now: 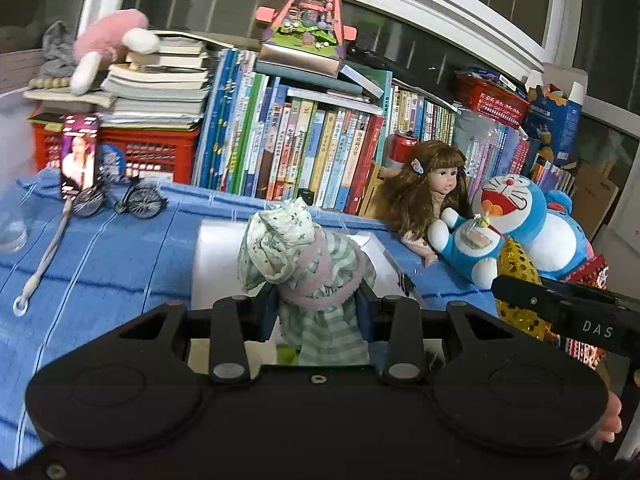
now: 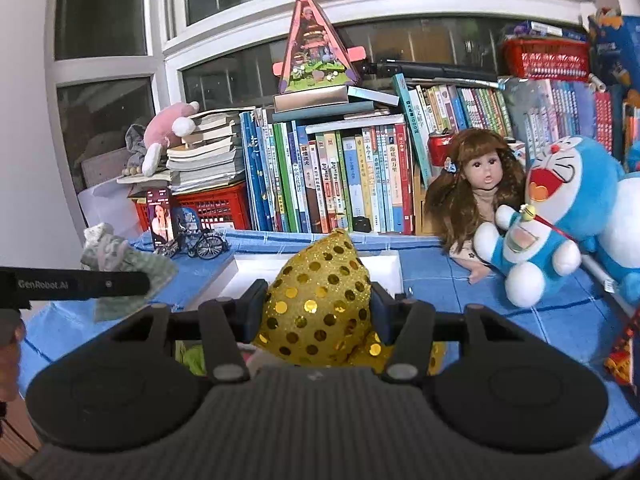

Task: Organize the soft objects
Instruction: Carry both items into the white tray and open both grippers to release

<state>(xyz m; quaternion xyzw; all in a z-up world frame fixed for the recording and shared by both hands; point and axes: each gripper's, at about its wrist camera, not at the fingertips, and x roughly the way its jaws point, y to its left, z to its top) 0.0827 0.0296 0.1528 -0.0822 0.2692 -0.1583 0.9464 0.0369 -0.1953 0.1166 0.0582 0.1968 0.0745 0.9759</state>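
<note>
Left wrist view: left claw (image 1: 318,304) clamped on a green striped cloth bundle (image 1: 304,256), held above a white box (image 1: 216,248); soft, light, limp, likely to sag or slip, best pinched at its thick gathered middle. Blue cloth-covered table (image 1: 120,248), book row (image 1: 304,148), doll (image 1: 424,192), blue plush cat (image 1: 520,220) behind. Right wrist view: right claw (image 2: 318,312) closed on a gold sequined pouch (image 2: 320,300), held above the same box; squashy, slick sequins, grip mid-body. Window (image 2: 104,8) at rear; cluttered room.
</note>
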